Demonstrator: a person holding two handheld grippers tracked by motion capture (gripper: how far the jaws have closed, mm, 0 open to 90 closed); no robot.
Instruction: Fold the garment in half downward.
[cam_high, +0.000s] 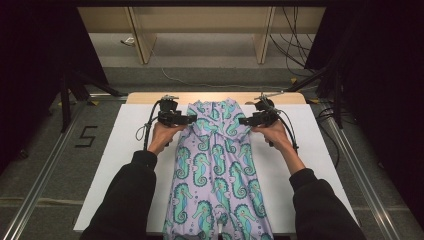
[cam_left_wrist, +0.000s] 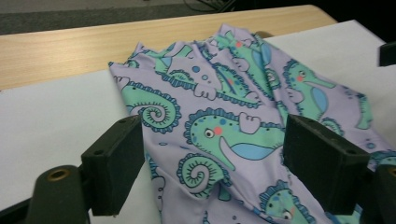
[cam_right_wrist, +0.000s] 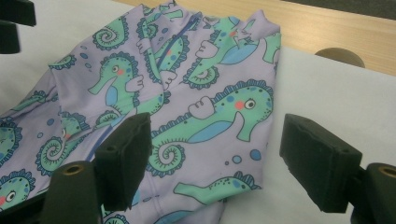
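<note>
On the white counter (cam_high: 125, 150), seen from the high view, the seahorse-print garment (cam_high: 217, 170) lies flat with its long axis running from the near edge away to the far edge, where a strip of bare wood shows beyond the white sheet. I hold my left claw (cam_high: 192, 119) at the garment's far left corner and my right claw (cam_high: 243, 120) at its far right corner, each pointing inward across the cloth toward the other, so the two are about equally near the top end; neither arm has the advantage. That far end looks bunched and folded over between them. From the left gripper view, my left claw (cam_left_wrist: 212, 158) stands wide open, its pads apart with the garment (cam_left_wrist: 243, 107) lying between and beyond them; I see no pad pressing on the cloth. The fabric's edge runs just inside the left-hand pad, with bare white counter (cam_left_wrist: 51, 116) beside it. From the right gripper view, my right claw (cam_right_wrist: 224, 158) is likewise spread open: one pad sits over the garment (cam_right_wrist: 187, 93), the other over bare counter (cam_right_wrist: 336, 102), so the garment's side edge falls between them. I judge the next move turns on that edge, each claw closing on its own corner. No containers are on the counter.
</note>
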